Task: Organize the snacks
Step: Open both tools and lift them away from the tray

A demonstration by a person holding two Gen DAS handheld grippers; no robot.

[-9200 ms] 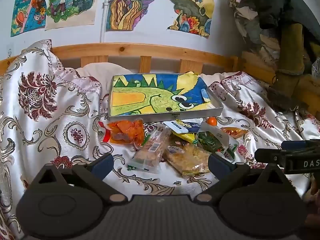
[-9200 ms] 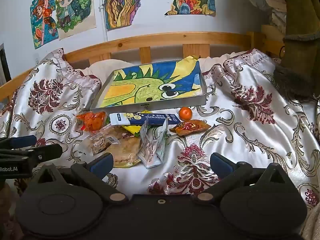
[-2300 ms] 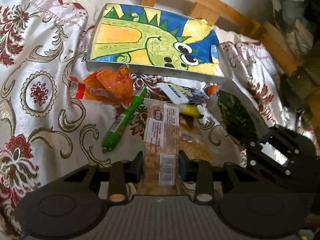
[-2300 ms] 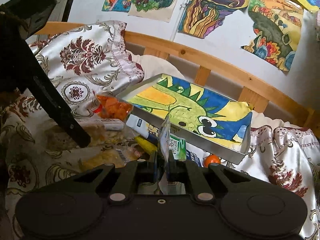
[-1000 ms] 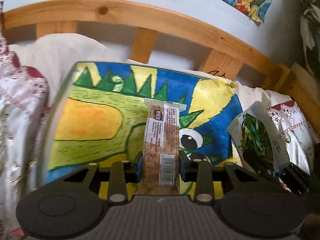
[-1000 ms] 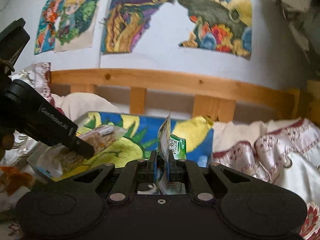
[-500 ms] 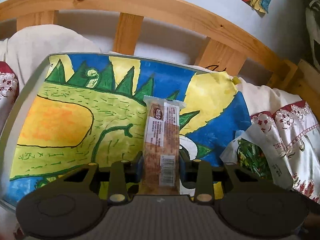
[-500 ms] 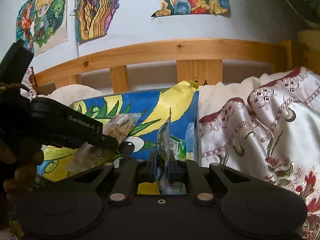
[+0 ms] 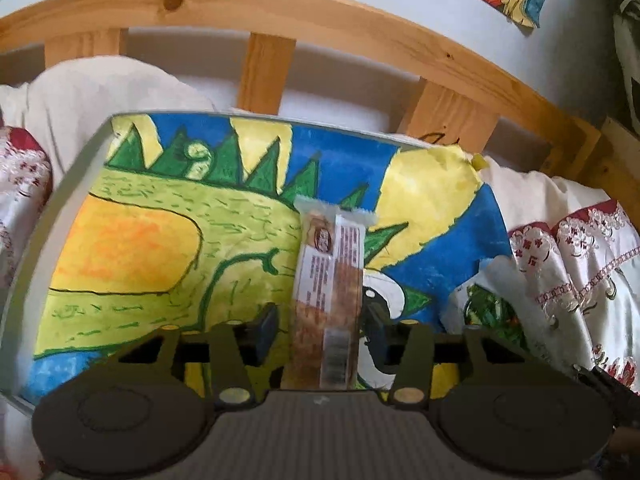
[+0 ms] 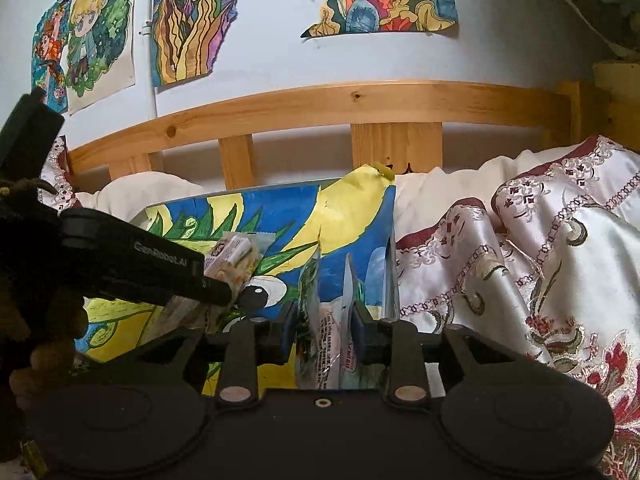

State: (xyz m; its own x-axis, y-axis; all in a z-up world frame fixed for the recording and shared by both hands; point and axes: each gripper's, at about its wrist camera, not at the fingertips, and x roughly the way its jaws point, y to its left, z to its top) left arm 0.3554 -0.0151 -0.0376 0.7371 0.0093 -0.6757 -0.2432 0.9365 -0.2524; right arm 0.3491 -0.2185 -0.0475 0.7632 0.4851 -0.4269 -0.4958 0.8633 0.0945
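A shallow grey tray [image 9: 64,184] lined with a dinosaur drawing lies on the bed. My left gripper [image 9: 322,326] is over its middle; its jaws have parted, with a gap on the left side of the long brown snack bar [image 9: 326,288], which lies between them on the tray. My right gripper [image 10: 323,330] is at the tray's right end [image 10: 390,264]; its jaws stand a little apart around the green-and-white snack pouch [image 10: 328,332], which stands loosely between them. The pouch also shows in the left wrist view [image 9: 496,308]. The left gripper and bar [image 10: 236,258] show in the right wrist view.
A wooden bed rail [image 9: 280,12] runs behind the tray, with a white pillow [image 9: 100,96] against it. Patterned satin bedding [image 10: 540,264] lies right of the tray. Drawings [image 10: 192,20] hang on the wall above.
Both grippers have come down onto the tray and their jaws have opened, loosening hold of the snack bar and the pouch.
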